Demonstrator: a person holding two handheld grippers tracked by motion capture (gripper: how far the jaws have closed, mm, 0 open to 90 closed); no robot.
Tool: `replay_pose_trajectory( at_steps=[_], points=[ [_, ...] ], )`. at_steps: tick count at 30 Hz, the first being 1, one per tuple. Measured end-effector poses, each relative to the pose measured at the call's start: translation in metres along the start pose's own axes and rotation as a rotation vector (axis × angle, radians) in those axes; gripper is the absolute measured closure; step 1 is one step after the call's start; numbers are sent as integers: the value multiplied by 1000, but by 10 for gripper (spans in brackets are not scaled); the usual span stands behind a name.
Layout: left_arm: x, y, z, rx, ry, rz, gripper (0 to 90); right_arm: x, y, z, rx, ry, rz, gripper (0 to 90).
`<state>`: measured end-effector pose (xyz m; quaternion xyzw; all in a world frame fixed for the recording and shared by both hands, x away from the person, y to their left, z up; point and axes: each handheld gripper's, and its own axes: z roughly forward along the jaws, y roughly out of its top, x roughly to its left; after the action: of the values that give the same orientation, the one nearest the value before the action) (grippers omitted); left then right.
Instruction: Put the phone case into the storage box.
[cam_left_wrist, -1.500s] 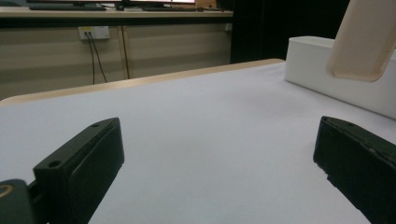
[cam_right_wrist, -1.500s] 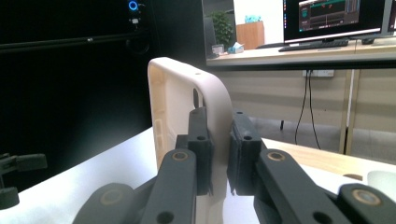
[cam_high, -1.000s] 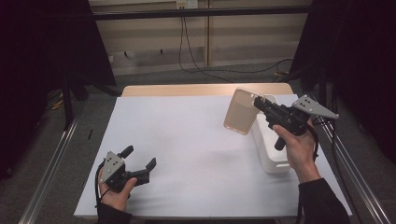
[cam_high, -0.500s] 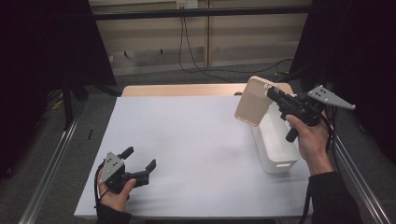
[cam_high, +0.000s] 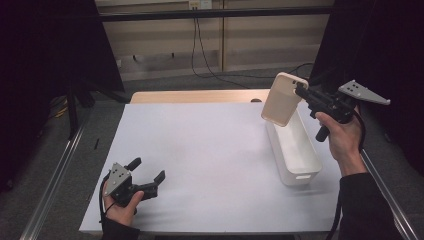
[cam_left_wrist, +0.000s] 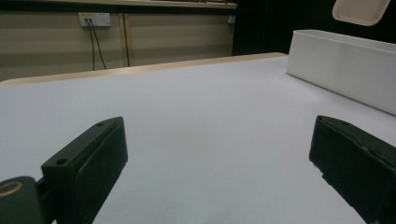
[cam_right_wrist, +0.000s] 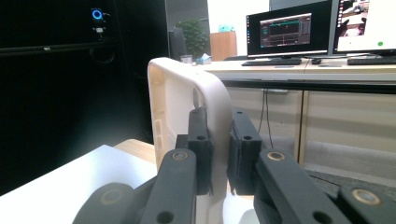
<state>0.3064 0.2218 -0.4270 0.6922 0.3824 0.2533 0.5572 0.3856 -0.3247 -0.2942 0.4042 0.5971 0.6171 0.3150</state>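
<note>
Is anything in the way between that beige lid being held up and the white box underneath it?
Nothing visible. The right tool clamps the beige lid by its edge, in the air above the far end of the open white box, whose inside looks empty.

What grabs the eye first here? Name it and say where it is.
The beige lid, held in the air above the far end of the white bin at the table's right side, clamped at its edge by the right gripper. Next, the left gripper, jaws wide apart, resting low at the near left of the white table.
</note>
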Motion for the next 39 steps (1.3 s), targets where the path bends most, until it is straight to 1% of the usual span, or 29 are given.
replay_pose_trajectory(
  at_steps=[5, 10, 14, 19, 23, 26, 28, 31, 32, 37, 39],
  points=[
    [-1, 0, 0, -3, 1, 12, 41, -9, 1, 2, -7, -4, -11, 814],
    [1, 0, 0, -4, 16, 13, 41, -17, 3, 2, -9, -14, -17, 814],
    [1, 0, 0, -3, 16, 17, 41, -22, 3, 2, -7, -24, -25, 814],
    [1, 0, 0, -1, 15, 19, 41, -30, 2, 1, 5, -29, -46, 814],
    [1, 0, 0, -2, 15, 19, 41, -37, -3, 2, 22, -42, -52, 814],
    [0, 0, 1, -4, 11, 19, 41, -41, -5, 4, 32, -37, -70, 814],
    [0, 0, 1, -2, 11, 22, 41, -42, -6, 5, 33, -30, -67, 814],
    [0, 0, 0, -1, 12, 17, 41, -46, -7, 5, 38, -25, -84, 814],
    [0, 0, 1, -1, 14, 17, 41, -46, -7, 5, 38, -29, -82, 814],
    [0, 0, 1, 4, 11, 26, 41, -50, -12, 9, 58, -29, -114, 814],
    [0, 0, 1, 3, 8, 27, 41, -51, -15, 10, 59, -25, -117, 814]
  ],
)
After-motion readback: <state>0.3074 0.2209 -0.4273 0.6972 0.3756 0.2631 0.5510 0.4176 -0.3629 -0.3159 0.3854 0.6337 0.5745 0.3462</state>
